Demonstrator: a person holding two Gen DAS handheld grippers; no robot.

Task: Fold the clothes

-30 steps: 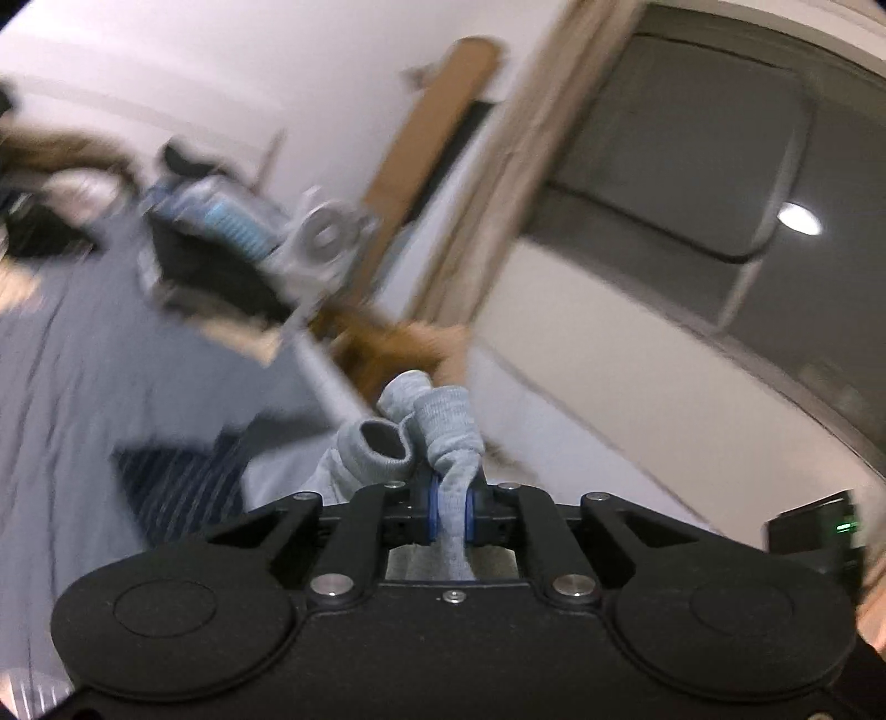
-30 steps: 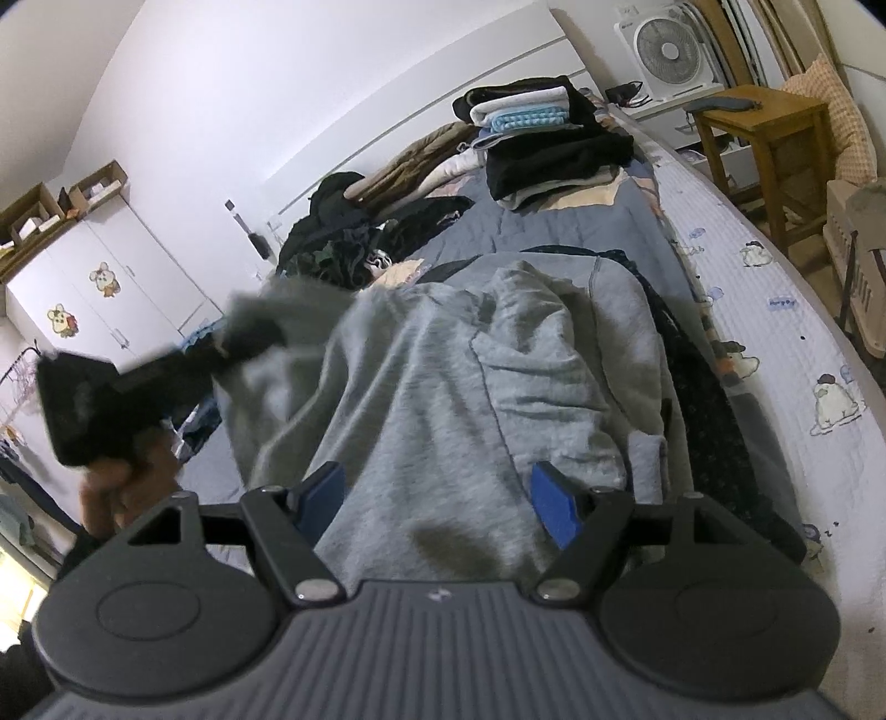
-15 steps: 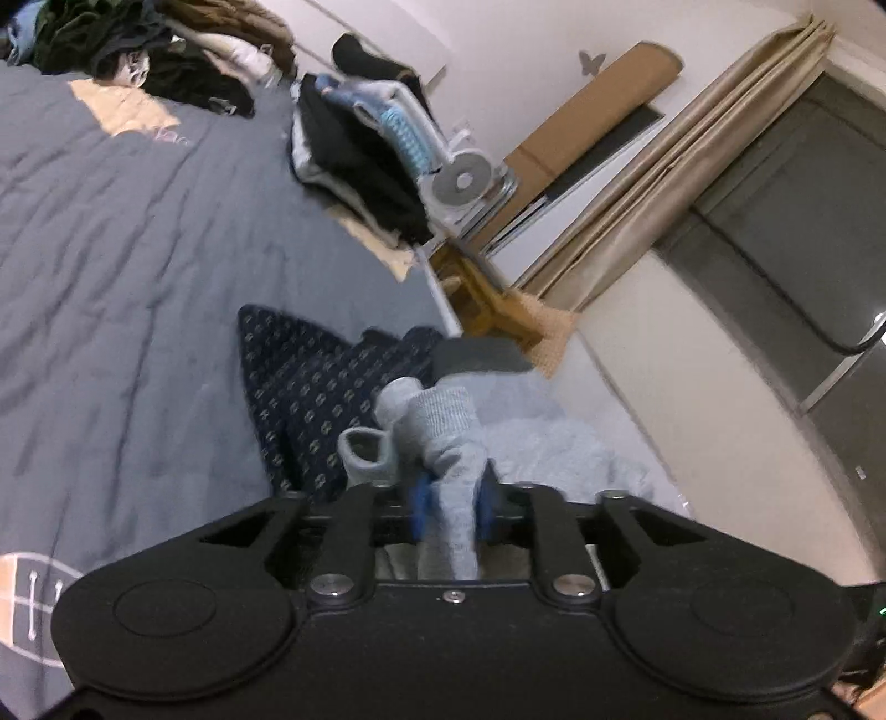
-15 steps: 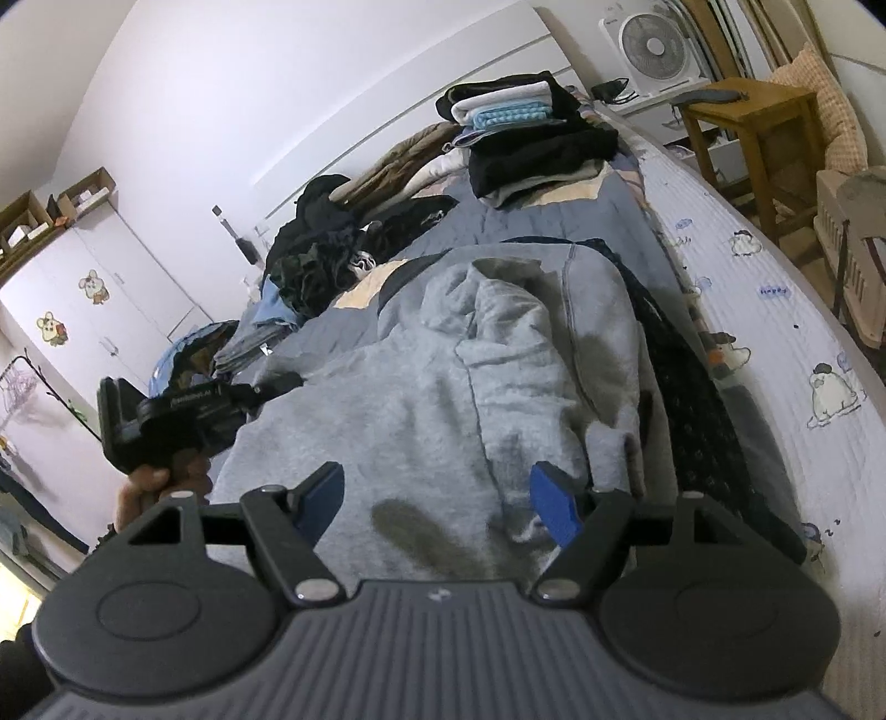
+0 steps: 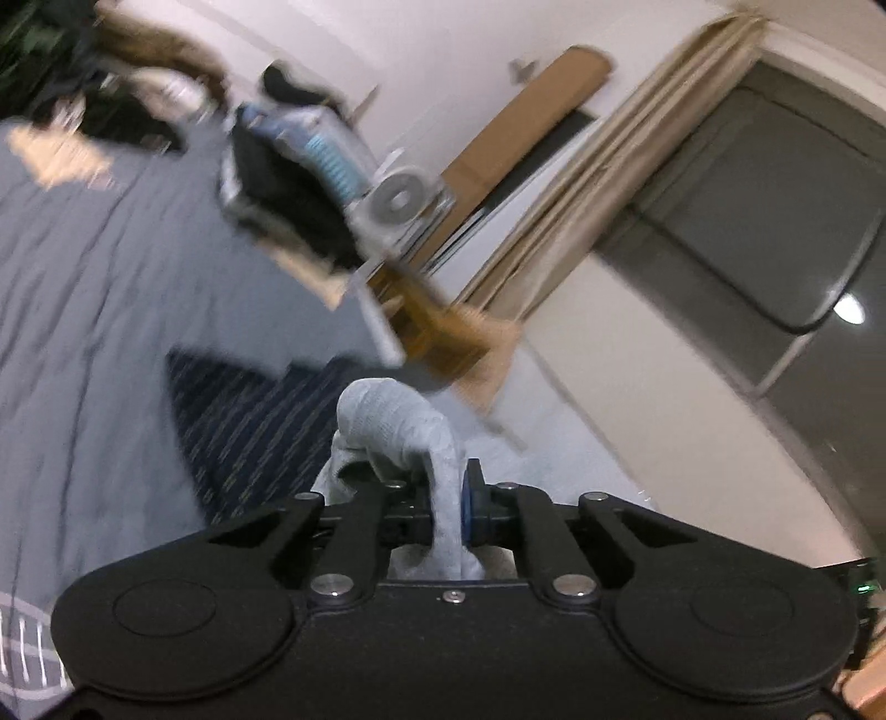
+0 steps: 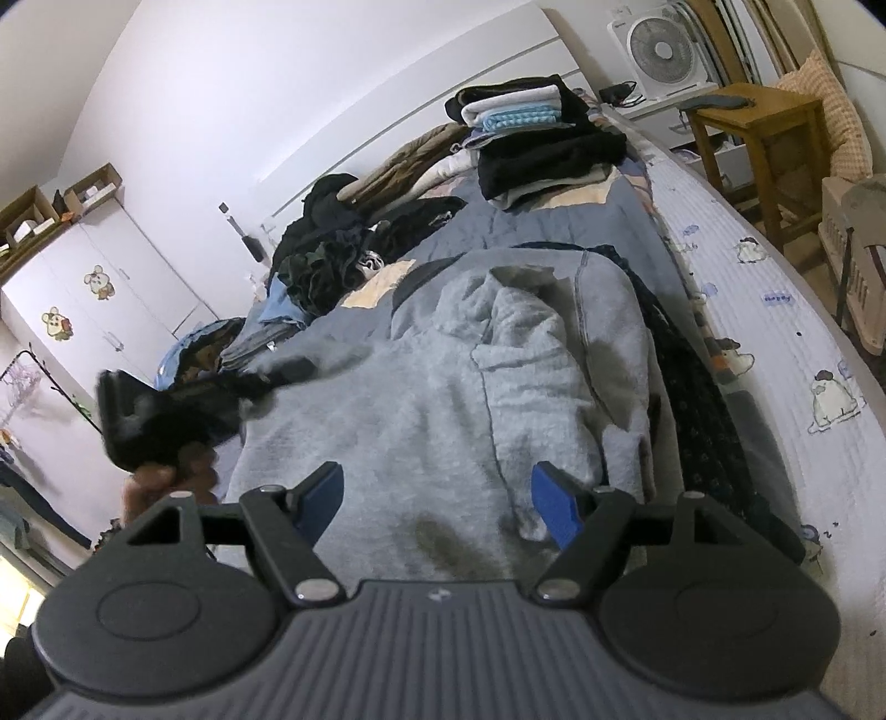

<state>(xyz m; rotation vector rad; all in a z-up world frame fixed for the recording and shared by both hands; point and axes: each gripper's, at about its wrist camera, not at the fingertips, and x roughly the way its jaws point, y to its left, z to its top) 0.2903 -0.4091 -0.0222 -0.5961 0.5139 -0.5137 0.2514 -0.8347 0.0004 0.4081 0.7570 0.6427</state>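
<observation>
- Left claw [image 5: 446, 507]: jaws pressed together on a bunched fold of the grey sweatshirt [image 6: 443, 399]; in the left wrist view the cloth rises in a hump just ahead of the blue pads and hangs down between them.
- Same claw from the right wrist view: a blurred black shape at the left edge of the garment, gripped by the person's hand [image 6: 166, 479], with a sleeve end of the sweatshirt drawn out toward it.
- Right claw [image 6: 437, 495]: jaws set wide, nothing between the blue pads [image 6: 556, 504] — it hovers above the near hem of the sweatshirt, and whether it touches the cloth cannot be told.
- Grey sweatshirt: spread lengthwise along the middle of the bed [image 6: 775, 332], its right half folded over in loose wrinkles.
- Dark patterned cloth [image 6: 692, 387]: lies under the sweatshirt and shows along its right side; in the left wrist view it appears as a navy patch beside the gripped fold.
- Blue-grey quilt [image 5: 72, 310]: covers the bed beneath both garments.
- Folded stack [image 6: 531, 138]: black, white and light-blue pieces piled at the far end of the bed.
- Unfolded heap [image 6: 343, 243]: dark clothes piled to the left of the stack.
- Background: a white box fan [image 6: 662, 52] and a wooden stool [image 6: 764, 133] beside the bed at the right; the left wrist view — strongly blurred — shows curtains [image 5: 620, 177] and a dark window.
</observation>
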